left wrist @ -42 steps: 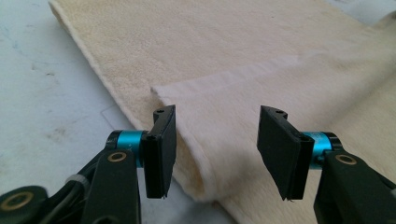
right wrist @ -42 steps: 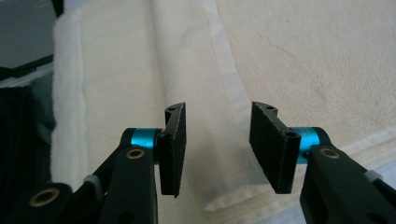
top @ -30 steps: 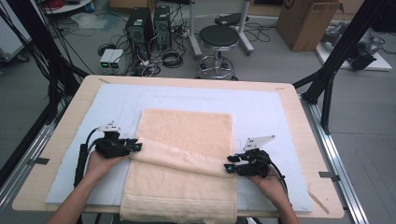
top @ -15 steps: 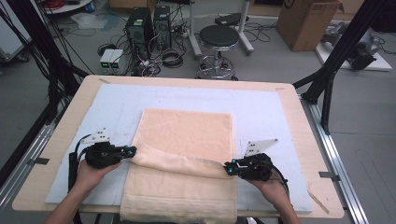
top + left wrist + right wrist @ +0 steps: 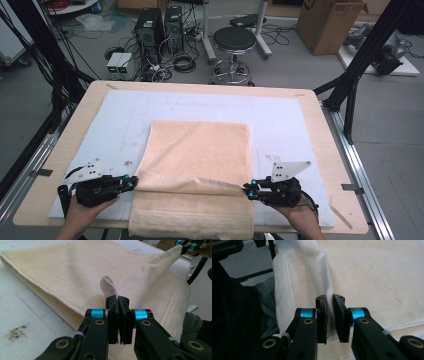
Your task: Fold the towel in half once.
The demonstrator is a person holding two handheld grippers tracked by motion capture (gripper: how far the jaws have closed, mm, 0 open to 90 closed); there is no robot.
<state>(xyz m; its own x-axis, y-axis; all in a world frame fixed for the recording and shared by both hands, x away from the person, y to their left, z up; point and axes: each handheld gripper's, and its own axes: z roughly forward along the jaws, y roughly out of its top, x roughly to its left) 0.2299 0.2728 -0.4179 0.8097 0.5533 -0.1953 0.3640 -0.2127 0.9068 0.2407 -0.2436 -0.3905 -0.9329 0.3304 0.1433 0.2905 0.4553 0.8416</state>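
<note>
Peach towel [image 5: 200,150] on table [image 5: 310,107]; left claw [image 5: 131,183], right claw [image 5: 248,190] each pinching fold edge.

Even, soft overhead light, faint shadows; high view slightly grainy, close-ups blurred toward the edges.

You have one peach terry towel [image 5: 200,150] on one pale blue mat [image 5: 125,120], one wooden surface [image 5: 325,145], and two black grippers, left [image 5: 131,184] and right [image 5: 248,190]. Beyond: one black round stool [image 5: 235,40], one cardboard box [image 5: 330,25], perhaps two dark computer towers [image 5: 160,27].
</note>
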